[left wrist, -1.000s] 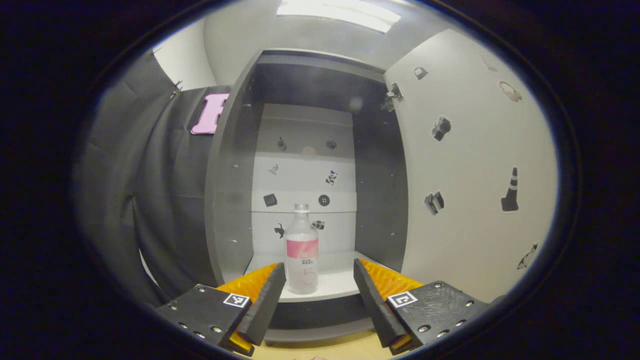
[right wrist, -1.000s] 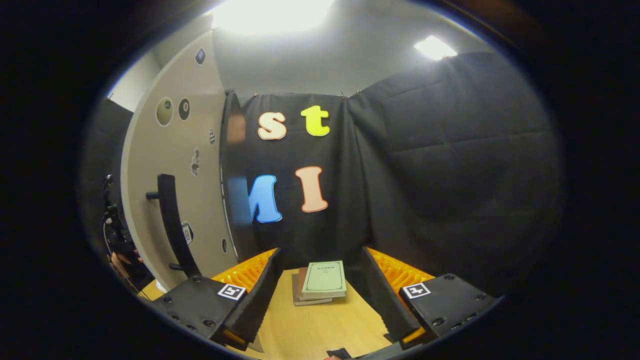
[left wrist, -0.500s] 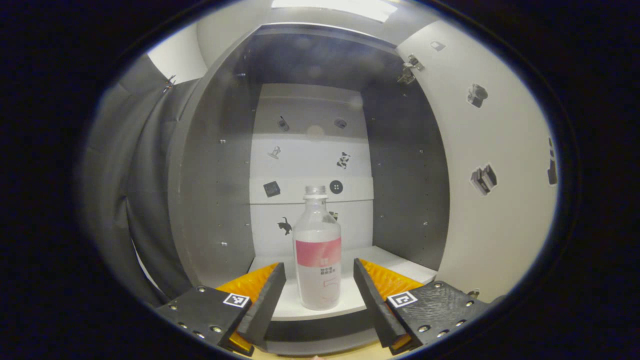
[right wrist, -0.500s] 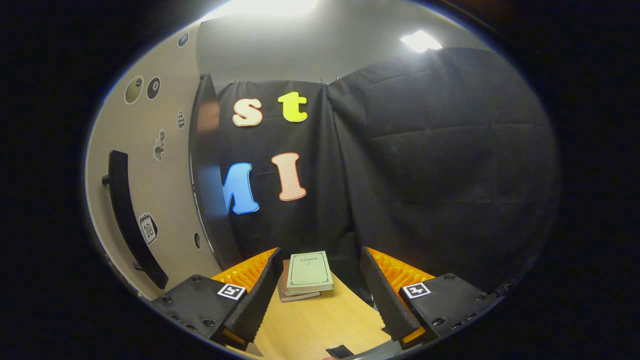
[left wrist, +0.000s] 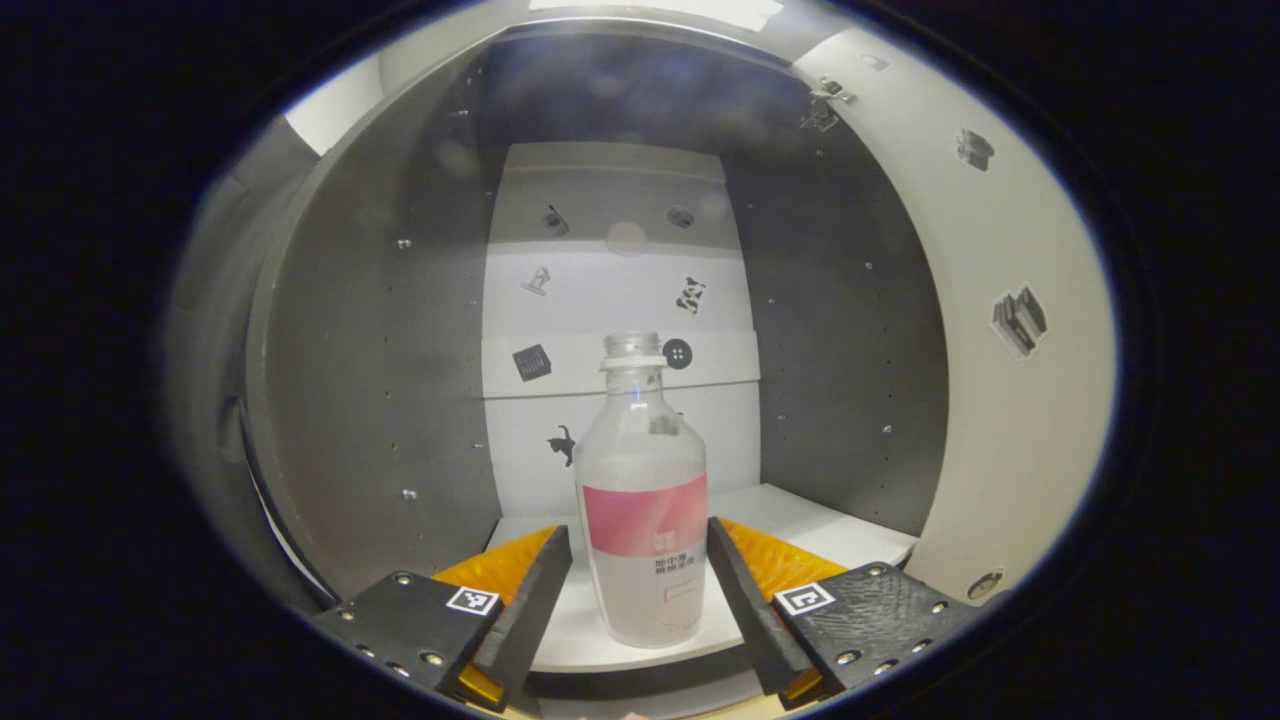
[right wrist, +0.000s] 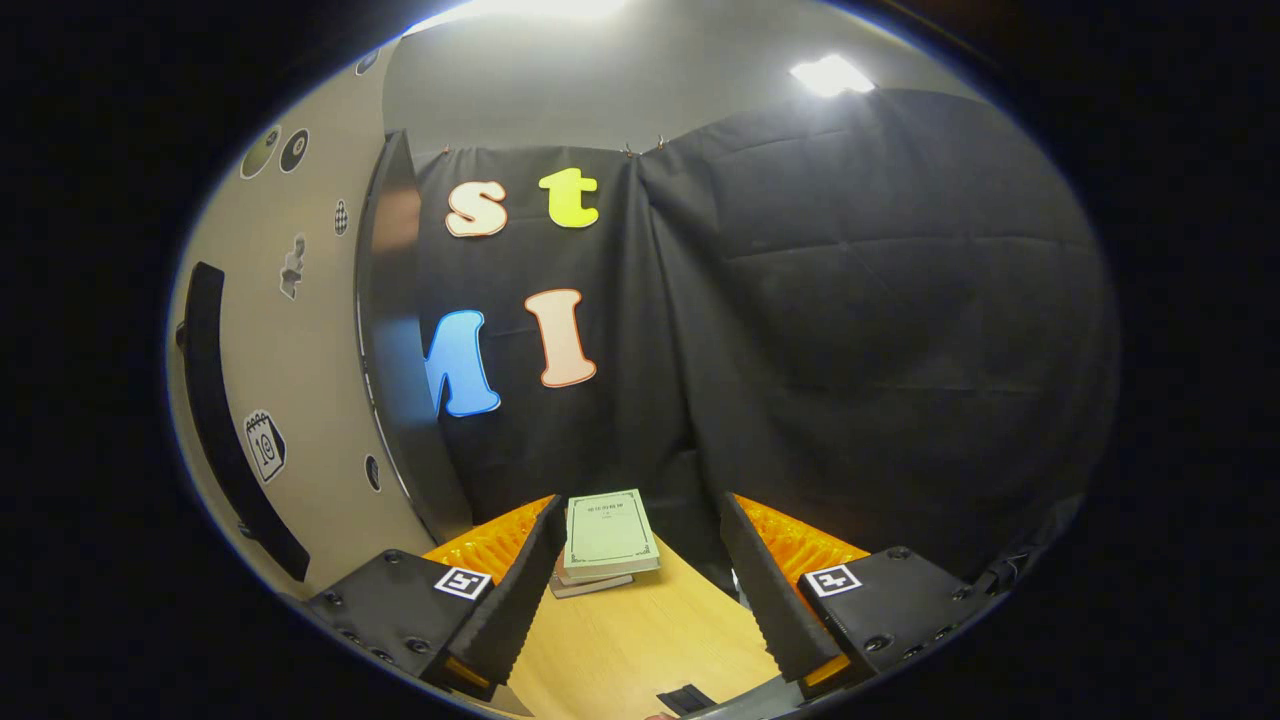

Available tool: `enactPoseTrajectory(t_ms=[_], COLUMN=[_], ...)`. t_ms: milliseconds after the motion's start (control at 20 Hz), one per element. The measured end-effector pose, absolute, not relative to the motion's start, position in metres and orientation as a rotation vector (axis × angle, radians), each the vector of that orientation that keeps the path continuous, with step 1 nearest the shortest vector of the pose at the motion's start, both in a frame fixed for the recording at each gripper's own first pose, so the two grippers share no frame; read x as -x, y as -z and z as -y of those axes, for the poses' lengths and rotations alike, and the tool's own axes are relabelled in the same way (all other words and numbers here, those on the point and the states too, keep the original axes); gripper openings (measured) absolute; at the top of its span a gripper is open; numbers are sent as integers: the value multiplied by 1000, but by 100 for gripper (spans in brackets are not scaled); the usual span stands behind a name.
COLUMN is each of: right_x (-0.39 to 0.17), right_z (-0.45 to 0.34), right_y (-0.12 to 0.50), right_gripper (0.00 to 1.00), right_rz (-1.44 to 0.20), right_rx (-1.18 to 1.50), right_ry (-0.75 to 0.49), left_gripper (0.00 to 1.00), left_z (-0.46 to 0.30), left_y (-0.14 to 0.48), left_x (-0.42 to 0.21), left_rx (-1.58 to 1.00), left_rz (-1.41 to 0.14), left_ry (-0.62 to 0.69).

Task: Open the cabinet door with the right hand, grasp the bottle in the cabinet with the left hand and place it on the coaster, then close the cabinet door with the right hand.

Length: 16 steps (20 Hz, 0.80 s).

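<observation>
A clear bottle (left wrist: 643, 500) with a pink label and pale cap stands upright on the white shelf (left wrist: 800, 525) inside the open grey cabinet (left wrist: 380, 400). My left gripper (left wrist: 638, 545) is open, its two fingers reaching either side of the bottle's lower body with small gaps. The cabinet door (left wrist: 1010, 330) is swung wide to the right in the left gripper view; in the right gripper view the same door (right wrist: 300, 380) with its dark bar handle (right wrist: 225, 420) stands at the left. My right gripper (right wrist: 640, 560) is open and holds nothing, away from the handle.
Stacked books (right wrist: 605, 540) lie on the wooden table (right wrist: 640, 640) ahead of the right gripper. Black cloth walls close the booth behind and to the right. Stickers dot the cabinet's back panel (left wrist: 620, 300) and the door. A small dark object (right wrist: 685, 698) lies at the table's near edge.
My left gripper has advanced into the cabinet, so the bottle now stands between its fingers. The right gripper has drifted right, away from the door handle.
</observation>
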State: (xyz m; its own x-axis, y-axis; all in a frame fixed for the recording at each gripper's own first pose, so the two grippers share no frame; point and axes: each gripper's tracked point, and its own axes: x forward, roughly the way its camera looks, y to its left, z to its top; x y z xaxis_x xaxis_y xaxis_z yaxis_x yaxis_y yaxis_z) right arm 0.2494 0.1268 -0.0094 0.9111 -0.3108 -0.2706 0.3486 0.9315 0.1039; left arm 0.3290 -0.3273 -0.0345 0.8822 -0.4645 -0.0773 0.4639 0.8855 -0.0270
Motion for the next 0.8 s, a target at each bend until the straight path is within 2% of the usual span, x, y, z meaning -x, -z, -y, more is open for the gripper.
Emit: enactPoseTrajectory(t_ms=[250, 350, 800], right_x=[-249, -248, -252], right_z=[-129, -129, -138], right_y=[13, 12, 7], right_gripper=[98, 98, 98], right_rz=[-266, -265, -253], right_rx=[-152, -153, -166], right_ry=[337, 329, 243], left_gripper=[84, 72, 72], left_z=[327, 322, 272], left_y=[35, 35, 15], left_x=[-331, -326, -280], left_rx=[9, 17, 40], left_rz=[-85, -93, -47], left_ry=[480, 477, 418])
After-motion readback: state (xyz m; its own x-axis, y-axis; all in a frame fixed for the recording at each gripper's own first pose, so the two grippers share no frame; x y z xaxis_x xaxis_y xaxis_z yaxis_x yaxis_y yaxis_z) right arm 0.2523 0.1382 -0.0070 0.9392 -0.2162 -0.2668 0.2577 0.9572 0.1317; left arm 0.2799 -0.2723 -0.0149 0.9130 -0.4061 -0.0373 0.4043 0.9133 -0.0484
